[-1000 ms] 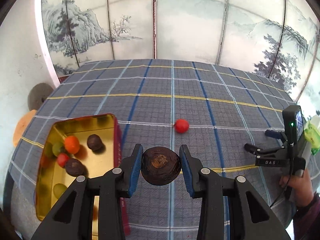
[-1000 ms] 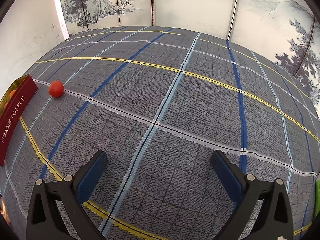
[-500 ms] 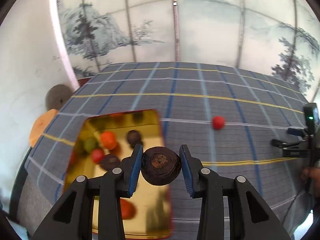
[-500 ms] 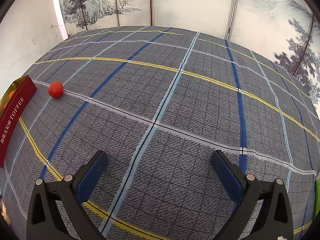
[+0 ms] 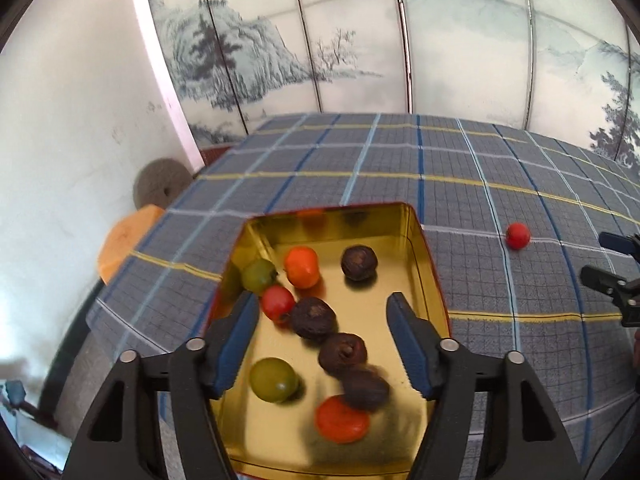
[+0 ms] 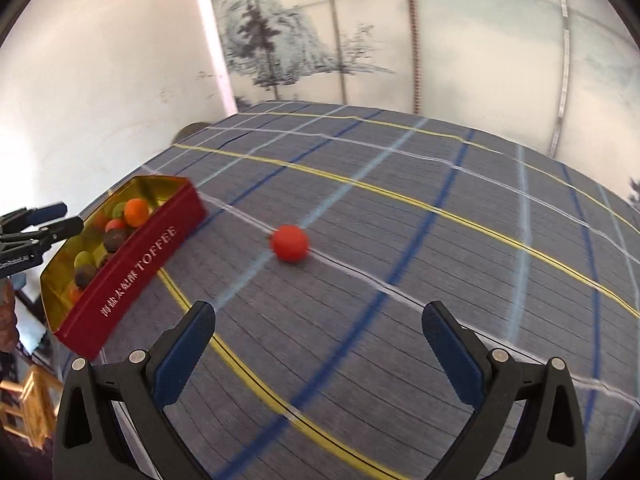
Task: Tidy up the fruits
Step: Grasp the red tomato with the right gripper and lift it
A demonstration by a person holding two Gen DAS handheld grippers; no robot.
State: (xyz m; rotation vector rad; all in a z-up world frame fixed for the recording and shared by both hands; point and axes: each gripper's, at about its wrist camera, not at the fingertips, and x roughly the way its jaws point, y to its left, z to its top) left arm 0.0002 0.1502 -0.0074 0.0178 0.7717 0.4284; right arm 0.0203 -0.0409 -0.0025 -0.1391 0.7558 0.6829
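Opening my left gripper (image 5: 320,340) over the tin (image 5: 434,280), nothing between its jaws; right gripper (image 6: 318,340) spread empty toward the red fruit (image 6: 290,243).

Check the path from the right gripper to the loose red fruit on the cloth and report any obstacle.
Nothing visible blocks it. The right gripper, jaws open and empty, faces the red fruit across bare plaid tablecloth. The toffee tin stands off to the left, clear of that line.
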